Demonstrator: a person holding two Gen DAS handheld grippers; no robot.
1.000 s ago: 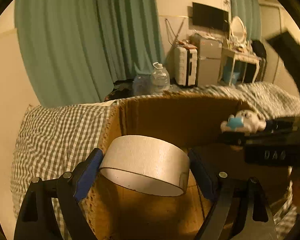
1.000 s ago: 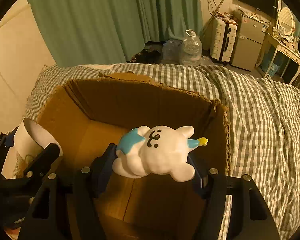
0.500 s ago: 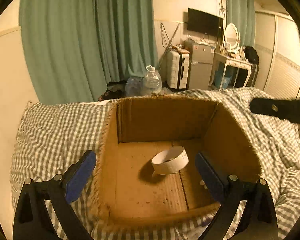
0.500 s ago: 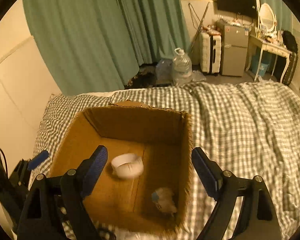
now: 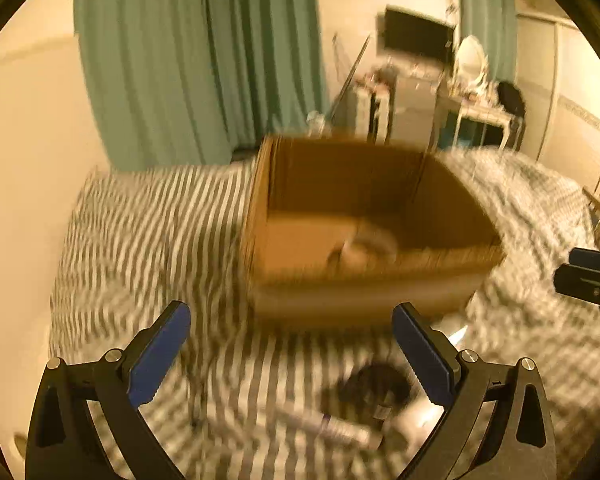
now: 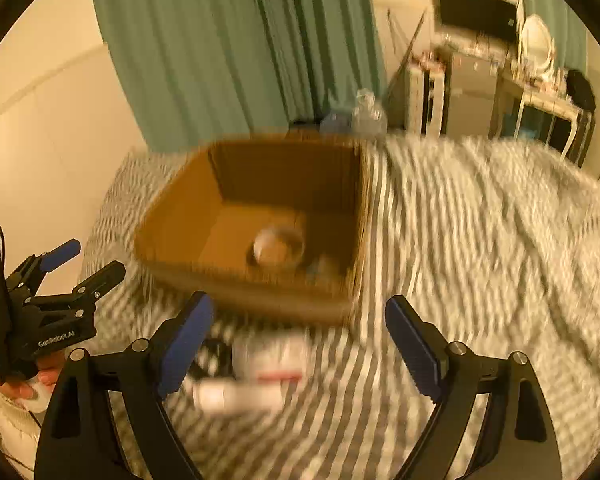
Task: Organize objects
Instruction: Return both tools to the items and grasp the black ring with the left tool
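Tools (image 5: 292, 354) (image 6: 298, 340) both gaping empty, needing slowing over blurred tube (image 6: 236, 396) at 6 o'clock of box (image 6: 260, 280) before squeezing.

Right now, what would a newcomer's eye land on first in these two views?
The open cardboard box on the checked bedspread, mid-frame, with a pale tape roll on its floor. Nearer the camera, both claws, left claw and right claw, gape empty above blurred items, including a white tube.
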